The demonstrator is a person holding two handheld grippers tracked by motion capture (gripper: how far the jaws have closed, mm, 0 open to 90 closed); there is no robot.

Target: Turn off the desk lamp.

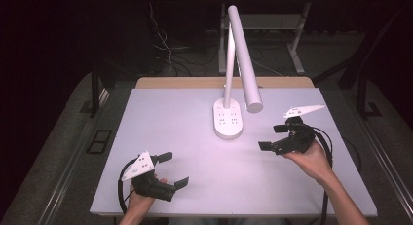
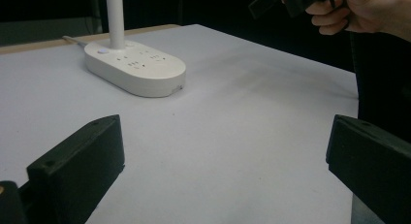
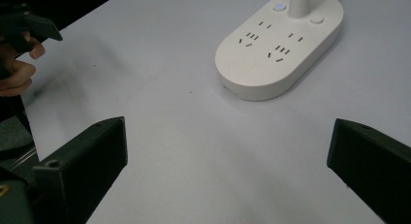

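Note:
A white desk lamp stands at the back middle of the table, its oval base [image 1: 228,119] carrying sockets and buttons; the same base [image 2: 134,67] sits ahead and left in the left gripper view, and the base [image 3: 280,43] lies ahead in the right gripper view. My left gripper [image 1: 173,169] rests near the front left edge, open, nothing between its jaws. My right gripper [image 1: 274,137] hovers right of the lamp base, also open and empty. Wide bare tabletop lies between each pair of jaws, left gripper [image 2: 223,170] and right gripper [image 3: 228,170].
The lamp's long white head [image 1: 243,57] slants over the back middle of the pale table [image 1: 195,137]. The other hand with its gripper [image 2: 310,6] is at the top right of the left gripper view. Dark floor and cables surround the table.

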